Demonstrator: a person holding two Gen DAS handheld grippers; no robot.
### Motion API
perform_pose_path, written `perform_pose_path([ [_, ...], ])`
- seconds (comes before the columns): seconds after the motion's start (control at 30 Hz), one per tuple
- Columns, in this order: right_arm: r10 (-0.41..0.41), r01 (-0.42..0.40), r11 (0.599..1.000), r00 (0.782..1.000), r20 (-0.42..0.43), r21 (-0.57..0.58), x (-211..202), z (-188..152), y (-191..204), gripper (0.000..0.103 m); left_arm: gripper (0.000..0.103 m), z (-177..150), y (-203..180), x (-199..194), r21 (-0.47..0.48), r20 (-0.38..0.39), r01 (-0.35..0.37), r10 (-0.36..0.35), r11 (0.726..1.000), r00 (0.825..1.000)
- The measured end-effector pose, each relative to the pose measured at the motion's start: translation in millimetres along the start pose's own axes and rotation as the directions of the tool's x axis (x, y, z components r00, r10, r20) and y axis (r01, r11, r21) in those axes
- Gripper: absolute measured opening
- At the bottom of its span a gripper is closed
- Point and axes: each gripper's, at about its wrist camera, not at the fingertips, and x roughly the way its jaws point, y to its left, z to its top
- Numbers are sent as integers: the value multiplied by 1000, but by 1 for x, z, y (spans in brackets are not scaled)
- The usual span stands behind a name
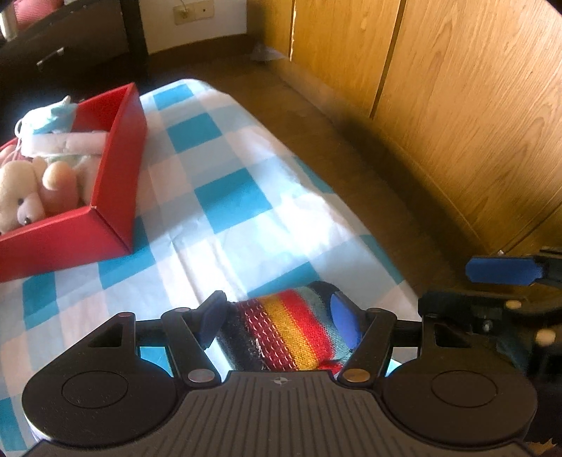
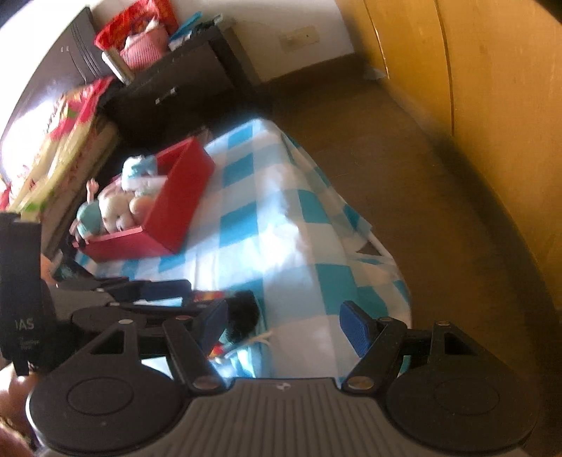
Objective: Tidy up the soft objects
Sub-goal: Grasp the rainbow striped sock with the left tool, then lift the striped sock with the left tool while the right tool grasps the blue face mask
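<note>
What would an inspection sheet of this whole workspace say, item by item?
Surface: blue-and-white checked cloth, partly in sunlight.
Job's things: striped knit piece between the left gripper's fingers; red box holding plush toys.
Clutter: nothing seen on the cloth.
Grippers: left gripper shut on the knit piece; right gripper open, beside it.
Cables: nothing seen.
Surroundings: wooden wardrobe doors, brown floor, dark drawer unit, wall socket.

Right gripper [image 2: 284,325] open over checkered cloth [image 2: 281,225].
</note>
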Motion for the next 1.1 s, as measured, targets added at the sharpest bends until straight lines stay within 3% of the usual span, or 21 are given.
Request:
perform_pose_path([
  [0.17, -78, 76, 982, 997, -9, -174, 4, -4, 24, 49, 63, 1, 6, 1, -13, -16, -23, 23, 1000, 1000],
  [0.23, -70, 62, 979, 997, -36, -192, 9, -5, 25, 49, 59, 1, 7, 2, -15, -21, -19, 19, 1000, 1000],
  [0.4, -39, 25, 982, 997, -71, -186, 10, -6, 23, 49, 24, 2, 3, -1, -4, -14, -24, 24, 1000, 1000],
  [0.67, 39, -74, 948, 992, -119, -309, 17, -13, 59, 49, 3, 0, 25, -17, -57, 16, -33, 34, 998, 999],
  [0.8, 36, -85, 931, 989, -142, -356, 27, -15, 73, 51, 2, -6, 40, -18, -50, 2, -110, 110, 993, 994],
  [0.93, 29, -85, 926, 988, -154, -367, 34, -11, 77, 53, 3, -13, 65, -14, -107, -35, -146, 143, 983, 989],
  [0.97, 29, -80, 929, 989, -146, -361, 34, -8, 76, 54, 4, -14, 71, -15, -133, -38, -138, 134, 982, 990],
  [1.1, 5, -42, 957, 992, -128, -288, 31, 0, 58, 55, 14, -9, 72, -20, -189, -29, 23, -29, 982, 999],
])
